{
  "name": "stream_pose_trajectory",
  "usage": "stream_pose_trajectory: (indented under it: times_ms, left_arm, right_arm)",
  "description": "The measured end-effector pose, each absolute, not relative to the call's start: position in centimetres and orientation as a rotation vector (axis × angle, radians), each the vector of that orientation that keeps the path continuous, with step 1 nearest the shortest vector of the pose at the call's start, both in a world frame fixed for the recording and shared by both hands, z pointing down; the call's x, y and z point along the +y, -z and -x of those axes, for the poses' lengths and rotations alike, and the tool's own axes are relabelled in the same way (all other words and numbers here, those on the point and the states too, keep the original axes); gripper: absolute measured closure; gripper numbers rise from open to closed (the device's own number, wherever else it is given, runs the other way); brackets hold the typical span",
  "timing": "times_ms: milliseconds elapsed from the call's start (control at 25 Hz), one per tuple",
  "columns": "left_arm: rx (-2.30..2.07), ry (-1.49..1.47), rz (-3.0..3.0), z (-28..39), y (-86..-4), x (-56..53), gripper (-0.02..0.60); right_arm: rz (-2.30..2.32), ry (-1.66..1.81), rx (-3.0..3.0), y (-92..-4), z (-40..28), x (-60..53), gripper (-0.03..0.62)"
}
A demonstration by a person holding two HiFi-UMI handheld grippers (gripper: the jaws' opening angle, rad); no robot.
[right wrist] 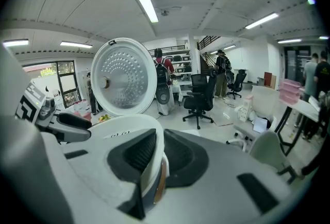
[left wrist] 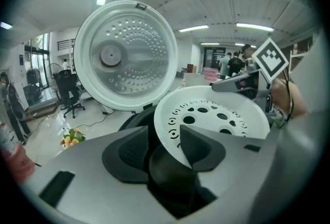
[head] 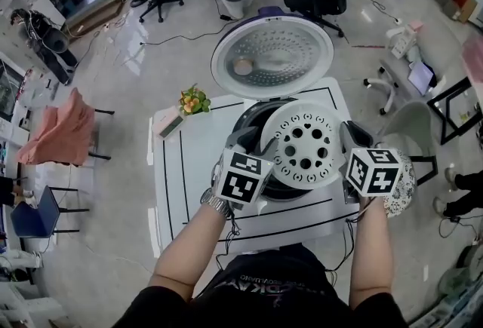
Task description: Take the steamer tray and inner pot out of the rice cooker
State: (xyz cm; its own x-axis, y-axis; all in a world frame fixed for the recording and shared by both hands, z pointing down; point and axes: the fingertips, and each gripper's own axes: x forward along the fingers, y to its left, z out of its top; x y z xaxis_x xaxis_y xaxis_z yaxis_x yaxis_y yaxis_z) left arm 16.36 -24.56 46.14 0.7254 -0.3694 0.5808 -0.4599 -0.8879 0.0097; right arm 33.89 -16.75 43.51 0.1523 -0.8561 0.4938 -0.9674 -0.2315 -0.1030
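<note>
The black rice cooker [head: 250, 117] stands on the table with its round lid [head: 273, 55] swung up. The white perforated steamer tray [head: 306, 144] is tilted above the cooker's mouth. My right gripper [head: 346, 135] is shut on the tray's right rim; in the right gripper view the white rim [right wrist: 131, 138] is pinched between the pads of the right gripper [right wrist: 157, 158]. My left gripper [head: 256, 139] is at the tray's left edge. In the left gripper view the tray [left wrist: 216, 115] has its rim between the jaws of the left gripper [left wrist: 165, 151], against the right pad, with a gap to the left pad. The inner pot is mostly hidden under the tray.
The white table [head: 189, 176] carries black lines, a small bunch of flowers [head: 193, 101] and a pale box [head: 167, 124] left of the cooker. A patterned cloth [head: 404, 185] lies at the table's right edge. A grey chair [head: 411, 130] and office chairs stand around.
</note>
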Motion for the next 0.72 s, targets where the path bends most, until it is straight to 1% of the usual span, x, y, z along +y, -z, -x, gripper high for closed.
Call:
stream_pose_trajectory:
  times_ms: [280,400,720]
  left_arm:
    - [-0.621,-0.902,-2.727,-17.2,-46.4,-24.2,0.389]
    - [-0.592,-0.934,-2.717,-17.4,-46.4,-23.9,0.407]
    - [-0.532,-0.966,-2.672,-17.4,-46.6,-24.0,0.426]
  right_arm:
    - [-2.203,-0.678,-1.803,-44.0,-34.5,-16.1,0.545]
    - [-2.207,-0.681,-1.826,-43.8,-34.5,-16.0,0.545]
    - [-2.205,-0.671,-1.859,-43.9,-34.2,-16.1,0.542]
